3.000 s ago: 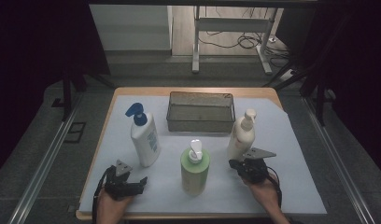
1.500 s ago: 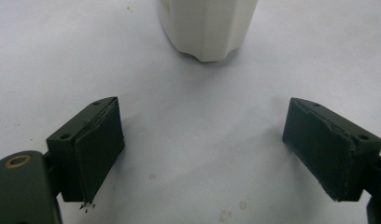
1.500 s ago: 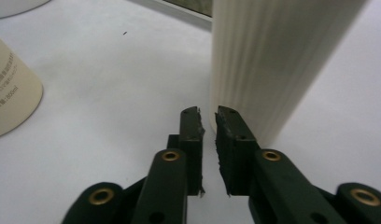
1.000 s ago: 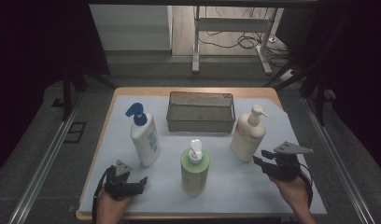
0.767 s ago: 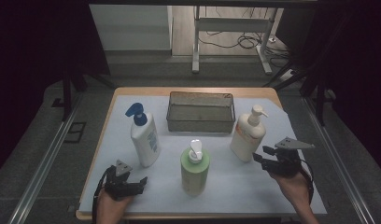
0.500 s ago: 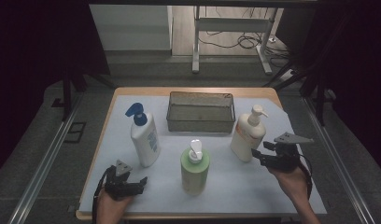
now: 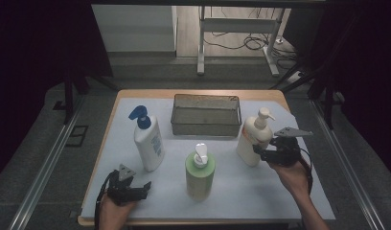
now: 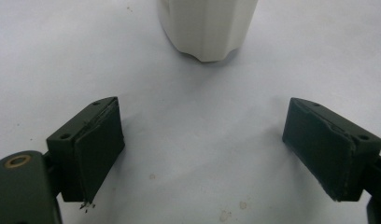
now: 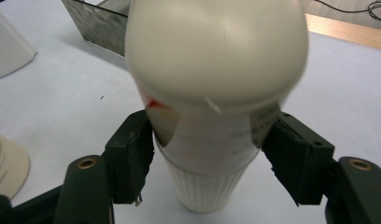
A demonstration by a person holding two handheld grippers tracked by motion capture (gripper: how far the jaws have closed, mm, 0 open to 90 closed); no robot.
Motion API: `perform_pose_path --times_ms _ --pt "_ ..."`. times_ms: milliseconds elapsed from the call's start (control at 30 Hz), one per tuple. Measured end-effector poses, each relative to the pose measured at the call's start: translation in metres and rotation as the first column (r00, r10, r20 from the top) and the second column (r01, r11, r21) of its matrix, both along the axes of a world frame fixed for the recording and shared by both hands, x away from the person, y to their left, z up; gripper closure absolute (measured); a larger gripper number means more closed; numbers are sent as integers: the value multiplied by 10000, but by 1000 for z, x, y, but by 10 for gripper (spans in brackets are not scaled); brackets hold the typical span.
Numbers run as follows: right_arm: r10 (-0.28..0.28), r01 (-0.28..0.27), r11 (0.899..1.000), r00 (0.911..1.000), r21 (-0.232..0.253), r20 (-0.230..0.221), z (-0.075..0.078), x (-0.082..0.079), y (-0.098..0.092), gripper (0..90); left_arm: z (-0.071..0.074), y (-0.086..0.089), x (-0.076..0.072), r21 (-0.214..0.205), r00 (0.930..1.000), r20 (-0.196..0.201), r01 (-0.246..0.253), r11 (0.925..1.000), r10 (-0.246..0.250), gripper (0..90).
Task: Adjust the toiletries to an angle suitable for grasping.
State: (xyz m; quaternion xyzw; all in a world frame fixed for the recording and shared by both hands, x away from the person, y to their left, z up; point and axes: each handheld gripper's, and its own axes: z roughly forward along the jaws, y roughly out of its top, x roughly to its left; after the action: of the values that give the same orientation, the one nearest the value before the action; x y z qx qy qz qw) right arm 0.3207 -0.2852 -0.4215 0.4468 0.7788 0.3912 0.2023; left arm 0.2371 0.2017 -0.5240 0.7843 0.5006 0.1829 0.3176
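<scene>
A cream pump bottle (image 7: pixel 253 139) stands upright at the right of the white sheet. My right gripper (image 7: pixel 260 152) reaches in from its right side, low on the bottle. In the right gripper view the bottle (image 9: pixel 216 70) stands between the two jaws of the right gripper (image 9: pixel 209 154), which have just been opening; the pads sit close on either side without pressing. My left gripper (image 7: pixel 144 188) rests near the front left edge, open. In the left gripper view the left gripper (image 8: pixel 202 154) holds nothing, and a pale bottle base (image 8: pixel 207 28) stands beyond it.
A white bottle with a blue pump (image 7: pixel 149 143) stands at the left. In the front middle is a green pump bottle (image 7: pixel 199 175). A metal mesh basket (image 7: pixel 205 115) sits at the back, its corner (image 9: pixel 100 23) behind the cream bottle. The wooden table edge (image 7: pixel 198 93) runs behind it.
The right gripper has moved left from beside the cream bottle until its jaws stand on either side of it. The left gripper and the other bottles have not moved.
</scene>
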Motion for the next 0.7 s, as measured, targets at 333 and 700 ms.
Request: perform_pose_path --times_ms 333,700 --pt "-102 103 9999 9999 -58 43 -1 13 11 328 0 0 0 -7 10000 -8 3 10000 -3 121" --pt "-169 173 9997 9996 -176 223 0 22 19 334 0 0 0 -4 10000 -6 1 10000 -1 121"
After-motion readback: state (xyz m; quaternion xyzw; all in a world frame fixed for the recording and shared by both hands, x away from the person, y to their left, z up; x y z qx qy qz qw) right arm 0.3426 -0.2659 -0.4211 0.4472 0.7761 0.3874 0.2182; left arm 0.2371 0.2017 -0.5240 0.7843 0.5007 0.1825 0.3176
